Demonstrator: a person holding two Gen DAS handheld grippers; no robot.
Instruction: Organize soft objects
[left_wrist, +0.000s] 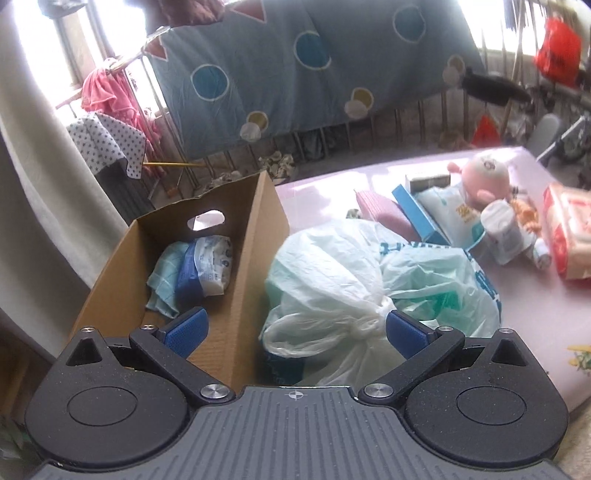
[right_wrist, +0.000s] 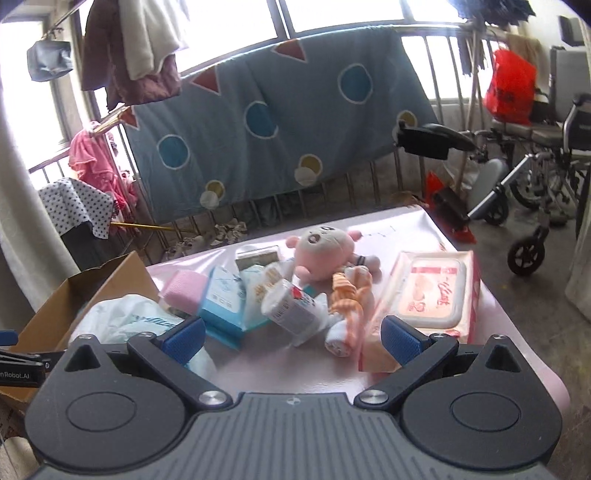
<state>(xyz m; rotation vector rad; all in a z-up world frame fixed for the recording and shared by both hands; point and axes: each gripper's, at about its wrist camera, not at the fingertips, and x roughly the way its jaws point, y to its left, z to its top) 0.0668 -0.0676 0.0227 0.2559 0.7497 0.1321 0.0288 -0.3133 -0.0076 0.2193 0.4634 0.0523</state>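
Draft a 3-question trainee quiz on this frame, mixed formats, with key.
1. True or false: the cardboard box already holds soft items.
2. What lies between the left gripper's open fingers? A) pink plush toy B) knotted plastic bag C) wet wipes pack
3. Fill in: the right gripper is ____ and holds nothing.

Key:
1. True: a blue-and-white packet and a pale cloth lie inside.
2. B: the plastic bag, beside the box; the plush toy and wipes pack lie farther off.
3. open
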